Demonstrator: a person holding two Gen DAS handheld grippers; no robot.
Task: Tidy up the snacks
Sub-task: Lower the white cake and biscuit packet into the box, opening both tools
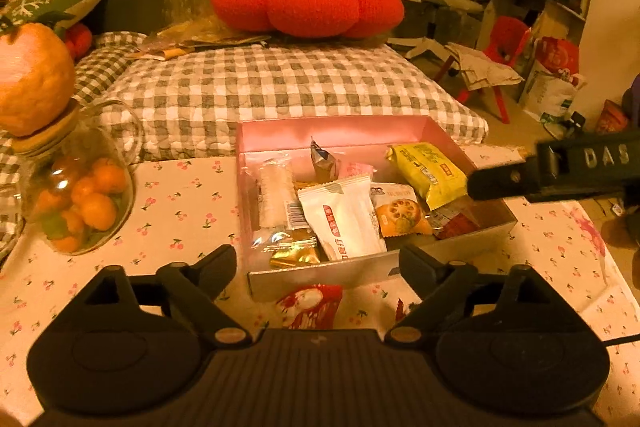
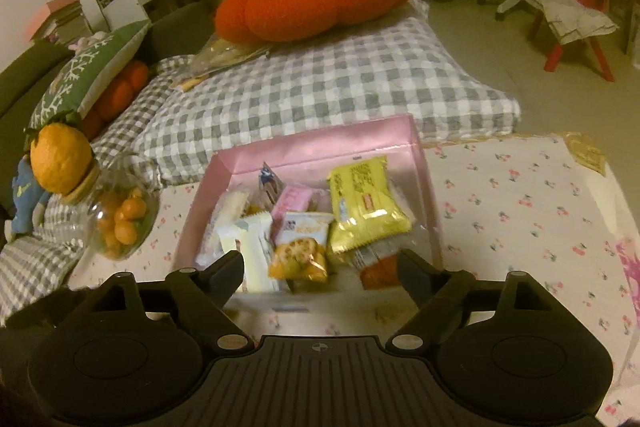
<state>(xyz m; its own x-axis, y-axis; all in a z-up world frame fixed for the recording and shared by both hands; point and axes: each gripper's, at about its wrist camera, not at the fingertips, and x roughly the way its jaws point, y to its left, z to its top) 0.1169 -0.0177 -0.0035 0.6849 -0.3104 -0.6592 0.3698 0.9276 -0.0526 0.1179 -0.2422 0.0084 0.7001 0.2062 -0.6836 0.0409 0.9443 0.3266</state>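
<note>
**Snack box between two wide-spread grippers**

Left wrist view: The left gripper (image 1: 318,259) was seen with its fingers spread wide and nothing held between them. A pink box (image 1: 332,131) was set on the cherry-print tablecloth (image 1: 180,203) at about 12 o'clock from the fingertips, its near wall just beyond them. Inside the box, a white packet (image 1: 344,219) lay at the centre, a yellow packet (image 1: 428,171) at 2 o'clock from it, a lotus-root snack packet (image 1: 400,213) just to its right, and a gold wrapper (image 1: 294,253) at 7 o'clock. A red-and-white packet (image 1: 310,305) lay outside the box on the cloth, between the fingers. The right gripper (image 1: 560,173) was seen entering from 3 o'clock, its tip beside the yellow packet. A glass jar of small oranges (image 1: 80,203) stood at 9 o'clock.

Right wrist view: The right gripper (image 2: 320,263) was likewise shown wide apart and empty, hovering over the near end of the pink box (image 2: 312,139). The yellow packet (image 2: 366,203) lay at 1 o'clock, the white packet (image 2: 256,251) by the left finger.
</note>
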